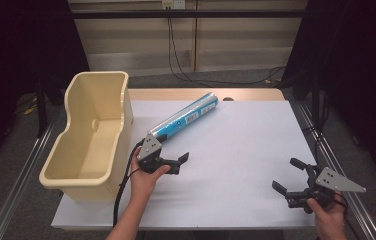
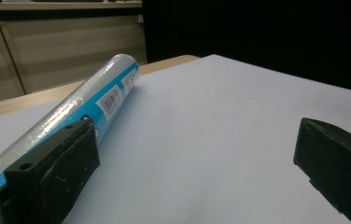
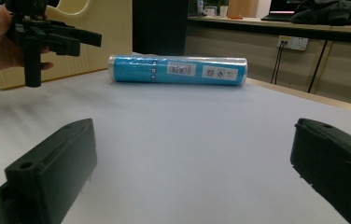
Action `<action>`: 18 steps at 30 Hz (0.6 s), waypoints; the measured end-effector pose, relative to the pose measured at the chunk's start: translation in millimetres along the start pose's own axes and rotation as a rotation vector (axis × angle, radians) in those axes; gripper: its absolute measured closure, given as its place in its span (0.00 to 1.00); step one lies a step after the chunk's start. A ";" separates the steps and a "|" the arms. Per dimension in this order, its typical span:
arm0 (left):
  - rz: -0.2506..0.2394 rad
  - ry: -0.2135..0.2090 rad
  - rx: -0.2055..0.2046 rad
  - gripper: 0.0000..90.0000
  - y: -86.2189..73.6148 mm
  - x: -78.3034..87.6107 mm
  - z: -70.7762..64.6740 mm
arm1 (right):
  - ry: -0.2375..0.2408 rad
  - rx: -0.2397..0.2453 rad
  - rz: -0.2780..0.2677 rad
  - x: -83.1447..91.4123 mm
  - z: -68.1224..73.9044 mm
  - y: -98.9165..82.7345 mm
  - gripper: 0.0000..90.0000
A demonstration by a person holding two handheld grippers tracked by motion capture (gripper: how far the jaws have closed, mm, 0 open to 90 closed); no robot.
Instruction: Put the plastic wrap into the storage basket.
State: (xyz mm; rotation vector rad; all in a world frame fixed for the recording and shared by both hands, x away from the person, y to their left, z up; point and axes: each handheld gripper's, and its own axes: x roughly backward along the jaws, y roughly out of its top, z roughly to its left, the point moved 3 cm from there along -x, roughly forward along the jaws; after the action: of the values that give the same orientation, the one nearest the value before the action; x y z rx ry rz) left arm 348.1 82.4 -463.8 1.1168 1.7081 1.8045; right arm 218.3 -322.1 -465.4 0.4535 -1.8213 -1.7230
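A: High view. Report the position of the roll.

B: The blue roll (image 1: 185, 117) lies flat on the white surface (image 1: 236, 165), set diagonally. Its far end points toward the far edge of the surface; its near end sits just beside the left gripper (image 1: 175, 163). A cream plastic bin (image 1: 93, 135) stands at the left edge of the surface, near the roll's near end.

A: State of the left gripper?

B: A hand (image 1: 143, 177) holds it low over the surface. Its fingers are spread apart and pinch nothing. The right gripper (image 1: 288, 175) is held near the right front corner, well apart from the roll, fingers also spread and free of any load.

A: Left gripper view.

B: The two black fingers (image 2: 66, 163) rise from the bottom, set wide apart with bare surface between them. The roll runs away from the camera along the left side. Its near part lies behind the left-hand finger; whether the two touch cannot be determined.

A: Right gripper view.

B: The fingers (image 3: 57, 163) are spread wide over bare surface. The roll lies crosswise farther off, label facing the camera. The left gripper shows at upper left in the hand, fingers parted, with the bin behind it.
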 end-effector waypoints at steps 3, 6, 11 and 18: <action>0.004 0.004 0.000 0.00 3.6 -5.3 3.5 | 0.003 0.001 0.000 0.2 0.6 0.2 0.00; 0.028 0.019 0.008 0.00 7.6 -11.9 9.5 | 0.005 0.005 -0.001 0.0 1.0 0.4 0.00; 0.037 0.045 0.018 0.01 8.6 -16.4 16.2 | 0.007 0.008 -0.002 -0.1 1.2 0.6 0.00; 0.086 0.084 0.032 0.01 10.3 -28.0 28.4 | 0.009 0.017 0.005 -0.9 1.7 0.2 0.01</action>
State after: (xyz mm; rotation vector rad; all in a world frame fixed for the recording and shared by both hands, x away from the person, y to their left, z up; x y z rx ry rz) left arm 389.0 77.3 -463.5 1.1597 1.7672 1.9071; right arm 217.9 -320.2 -465.4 0.4618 -1.8306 -1.7008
